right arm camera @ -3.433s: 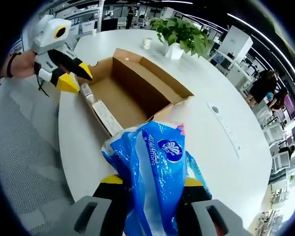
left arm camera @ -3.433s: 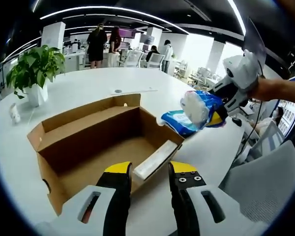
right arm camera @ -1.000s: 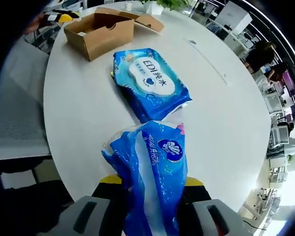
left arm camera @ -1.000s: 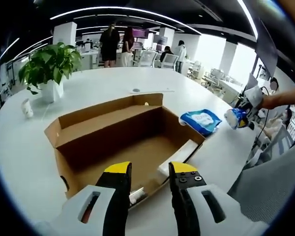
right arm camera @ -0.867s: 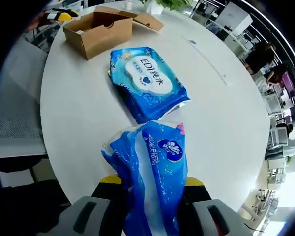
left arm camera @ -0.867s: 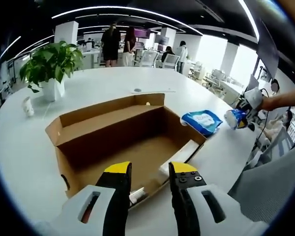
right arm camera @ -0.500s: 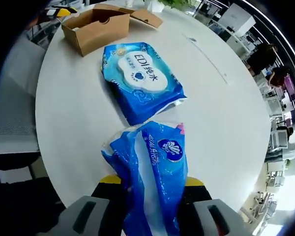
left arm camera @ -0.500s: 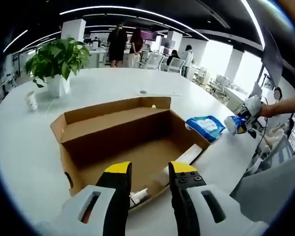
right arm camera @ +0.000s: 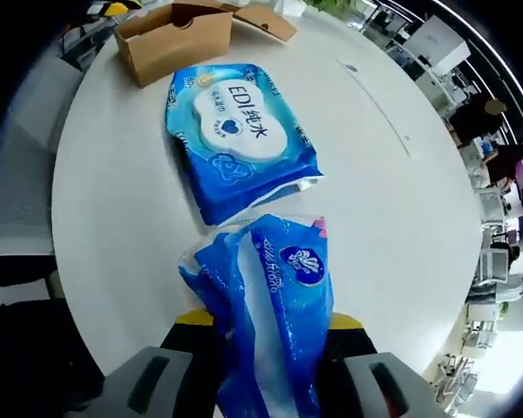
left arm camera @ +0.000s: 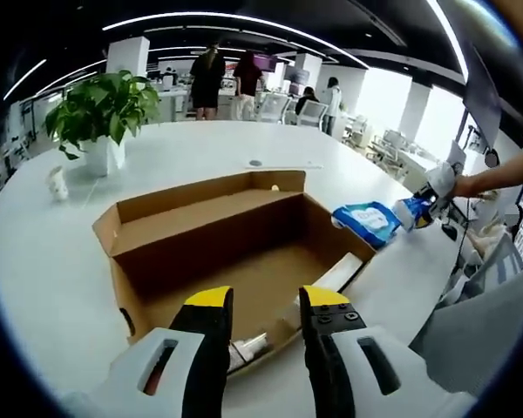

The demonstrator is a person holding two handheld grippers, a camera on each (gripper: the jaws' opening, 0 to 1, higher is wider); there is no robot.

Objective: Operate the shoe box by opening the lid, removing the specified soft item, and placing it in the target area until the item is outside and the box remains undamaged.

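Blue crinkly plastic tissue pack [right arm camera: 275,322] sits pinched in the right gripper [right arm camera: 266,326] — just beside a flat blue wet-wipe packet [right arm camera: 240,139] on the white round table [right arm camera: 392,209]. Left gripper [left arm camera: 257,305], jaws spread, hovers over the open brown cardboard shoe box [left arm camera: 218,239].

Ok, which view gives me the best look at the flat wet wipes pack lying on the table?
The right gripper view: the wet wipes pack lies close and face-up, its label readable, just beyond the tissue pack in the right tool. The left gripper view shows it small and far, beside the box.
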